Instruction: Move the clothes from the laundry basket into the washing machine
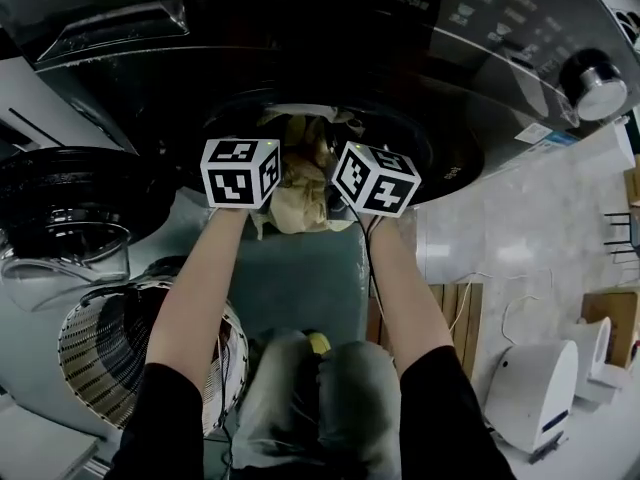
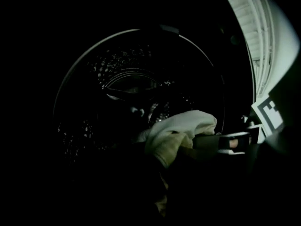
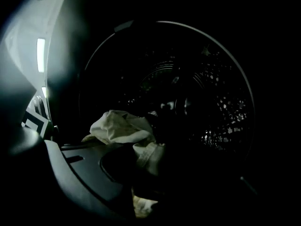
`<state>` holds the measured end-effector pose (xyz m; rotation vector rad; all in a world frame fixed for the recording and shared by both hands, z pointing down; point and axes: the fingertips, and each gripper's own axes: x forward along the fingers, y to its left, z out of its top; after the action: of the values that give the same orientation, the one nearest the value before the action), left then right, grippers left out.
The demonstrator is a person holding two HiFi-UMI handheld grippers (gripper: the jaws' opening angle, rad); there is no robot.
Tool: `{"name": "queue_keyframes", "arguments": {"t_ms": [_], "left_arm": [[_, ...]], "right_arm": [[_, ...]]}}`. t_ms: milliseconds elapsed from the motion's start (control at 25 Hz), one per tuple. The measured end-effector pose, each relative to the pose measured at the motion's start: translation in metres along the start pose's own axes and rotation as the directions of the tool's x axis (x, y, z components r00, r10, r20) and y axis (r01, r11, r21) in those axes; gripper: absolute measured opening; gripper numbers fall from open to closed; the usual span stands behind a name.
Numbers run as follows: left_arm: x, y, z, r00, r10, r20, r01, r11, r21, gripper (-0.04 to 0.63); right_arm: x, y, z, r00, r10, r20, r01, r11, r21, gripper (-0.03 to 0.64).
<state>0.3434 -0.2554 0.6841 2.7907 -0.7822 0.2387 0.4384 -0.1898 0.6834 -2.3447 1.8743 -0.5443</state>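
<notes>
Cream garment (image 1: 293,204) at washing machine (image 1: 480,38) mouth | laundry basket (image 1: 95,358) on pale floor (image 1: 505,243)

- We see one carrier: the floor (image 1: 520,238), pale glossy tile with a marbled look.
- Washing machine (image 1: 300,48) stands on it, at the top of the head view.
- Laundry basket (image 1: 100,353) sits lower left, just beside the person's knees (image 1: 320,398), which are also on the floor.
- Slatted wooden board (image 1: 455,313) lies flat to the right, with a thin cable (image 1: 478,280) trailing over it.
- White appliance (image 1: 535,393) stands lower right.
- Pale cloth (image 1: 300,203) drapes at the drum mouth; we can't tell if it rests there.
</notes>
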Motion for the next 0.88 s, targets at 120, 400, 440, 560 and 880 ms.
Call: {"name": "queue_keyframes", "arguments": {"t_ms": [120, 400, 440, 560, 880], "left_arm": [[0.013, 0.010, -0.012, 0.999, 0.009, -0.037, -0.010, 1.000, -0.021, 0.035], [0.025, 0.022, -0.026, 0.993, 0.042, -0.111, -0.050, 0.996, -0.068, 0.051], [0.026, 0.023, -0.026, 0.992, 0.047, -0.115, -0.055, 0.996, -0.069, 0.061], [0.028, 0.022, -0.025, 0.991, 0.044, -0.124, -0.050, 0.998, -0.044, 0.170], [0.026, 0.020, -0.022, 0.992, 0.045, -0.122, -0.048, 0.999, -0.021, 0.241]], "right_arm": [[0.013, -0.003, -0.002, 1.000, -0.005, -0.012, 0.006, 1.000, 0.011, 0.138], [0.023, -0.017, -0.015, 0.998, -0.053, -0.032, 0.054, 0.998, 0.034, 0.291], [0.023, -0.020, -0.016, 0.997, -0.062, -0.036, 0.063, 0.997, 0.037, 0.313], [0.023, -0.021, -0.016, 0.997, -0.069, -0.041, 0.071, 0.997, 0.038, 0.328], [0.022, -0.020, -0.015, 0.997, -0.070, -0.038, 0.072, 0.997, 0.040, 0.334]]}}
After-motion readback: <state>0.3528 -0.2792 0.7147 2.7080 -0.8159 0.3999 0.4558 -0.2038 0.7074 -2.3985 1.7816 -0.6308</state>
